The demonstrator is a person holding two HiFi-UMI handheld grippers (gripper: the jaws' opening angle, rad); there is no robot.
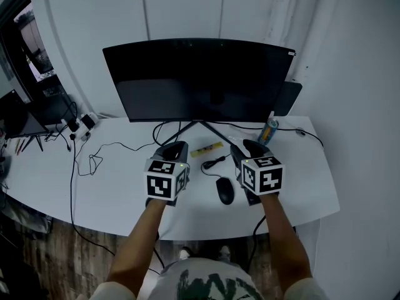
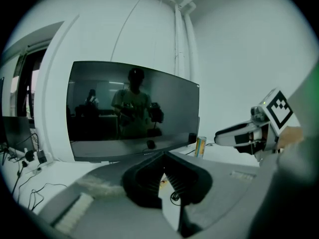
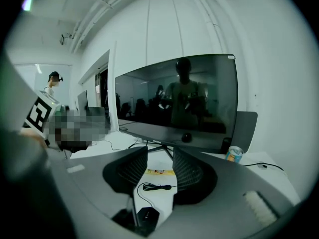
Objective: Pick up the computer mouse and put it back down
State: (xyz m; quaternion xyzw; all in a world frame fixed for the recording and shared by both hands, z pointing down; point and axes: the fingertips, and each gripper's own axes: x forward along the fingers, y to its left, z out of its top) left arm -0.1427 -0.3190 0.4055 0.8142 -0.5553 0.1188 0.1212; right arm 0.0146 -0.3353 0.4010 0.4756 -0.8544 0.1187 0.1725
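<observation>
Mouse (image 1: pixel 225 190) lies near tabletop (image 1: pixel 125 186) front edge, right gripper (image 1: pixel 253 147) released and empty, left gripper (image 1: pixel 172 149) clenched on nothing; put-down looks done, next just back off.

On my white desk (image 1: pixel 119 195), the mouse (image 1: pixel 225 190) lies nearest me. From it, a yellow strip (image 1: pixel 207 149) is at eleven o'clock, the monitor (image 1: pixel 200 80) at twelve, a can (image 1: pixel 269 132) at one, and loose wires (image 1: pixel 94 162) at nine.

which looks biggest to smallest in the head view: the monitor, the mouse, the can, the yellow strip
1. monitor, by far the largest
2. mouse
3. can and yellow strip: these look about alike, so they are not ranked. The can also stands farther from the camera.
</observation>
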